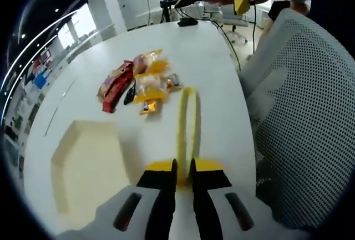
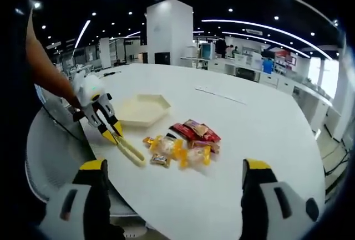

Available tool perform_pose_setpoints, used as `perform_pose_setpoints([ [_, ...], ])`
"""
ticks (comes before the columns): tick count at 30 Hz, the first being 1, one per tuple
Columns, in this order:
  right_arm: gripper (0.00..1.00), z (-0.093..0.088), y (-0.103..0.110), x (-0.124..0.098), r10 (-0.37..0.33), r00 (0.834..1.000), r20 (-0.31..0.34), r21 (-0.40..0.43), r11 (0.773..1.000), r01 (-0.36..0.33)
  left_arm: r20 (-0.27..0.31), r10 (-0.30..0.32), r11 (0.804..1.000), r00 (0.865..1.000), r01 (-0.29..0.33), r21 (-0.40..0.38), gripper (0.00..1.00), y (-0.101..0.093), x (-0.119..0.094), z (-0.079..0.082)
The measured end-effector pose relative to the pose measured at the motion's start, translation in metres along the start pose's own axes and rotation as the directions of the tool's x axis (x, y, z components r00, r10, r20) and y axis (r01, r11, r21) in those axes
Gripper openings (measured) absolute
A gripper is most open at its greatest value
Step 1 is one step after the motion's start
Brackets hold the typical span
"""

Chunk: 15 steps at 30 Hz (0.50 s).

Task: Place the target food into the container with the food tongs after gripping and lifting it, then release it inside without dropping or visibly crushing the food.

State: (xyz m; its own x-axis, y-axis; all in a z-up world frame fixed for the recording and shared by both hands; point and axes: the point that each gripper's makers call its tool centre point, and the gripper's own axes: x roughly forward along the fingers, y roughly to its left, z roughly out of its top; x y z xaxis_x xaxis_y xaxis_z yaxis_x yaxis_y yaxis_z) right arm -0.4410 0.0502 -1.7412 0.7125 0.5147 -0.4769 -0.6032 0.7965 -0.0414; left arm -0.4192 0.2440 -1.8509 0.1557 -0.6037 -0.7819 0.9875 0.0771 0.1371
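Yellow food tongs (image 1: 187,119) sit clamped in the left gripper (image 1: 183,169), jaws closed on their handle, tips near the wrapped snacks (image 1: 138,83) on the white table (image 1: 216,57). Right gripper (image 2: 173,176) jaws stand wide apart, empty. The approach is in hand; next, pinch one snack gently, then carry it to the hexagonal container (image 1: 83,162).

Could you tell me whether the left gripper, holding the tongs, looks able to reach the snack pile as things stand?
Probably yes: the tongs in the left gripper point at the snacks, with bare table between.
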Motion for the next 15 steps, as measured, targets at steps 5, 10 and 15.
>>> perform_pose_setpoints([
  [5,1.00,-0.001,-0.004,-0.002,-0.009,1.000,-0.004,0.003,1.000,0.009,0.004,0.000,1.000,1.000,0.000,0.010,0.02,0.000,-0.001,0.000],
  [10,1.00,-0.001,-0.003,-0.003,-0.006,1.000,-0.005,0.013,1.000,0.007,0.027,-0.011,1.000,1.000,0.011,-0.022,0.01,-0.004,-0.002,0.004],
  [15,1.00,0.001,-0.001,-0.003,0.002,1.000,-0.006,0.012,1.000,-0.002,0.058,-0.018,0.999,0.998,0.019,-0.029,0.01,-0.004,-0.010,0.015],
])
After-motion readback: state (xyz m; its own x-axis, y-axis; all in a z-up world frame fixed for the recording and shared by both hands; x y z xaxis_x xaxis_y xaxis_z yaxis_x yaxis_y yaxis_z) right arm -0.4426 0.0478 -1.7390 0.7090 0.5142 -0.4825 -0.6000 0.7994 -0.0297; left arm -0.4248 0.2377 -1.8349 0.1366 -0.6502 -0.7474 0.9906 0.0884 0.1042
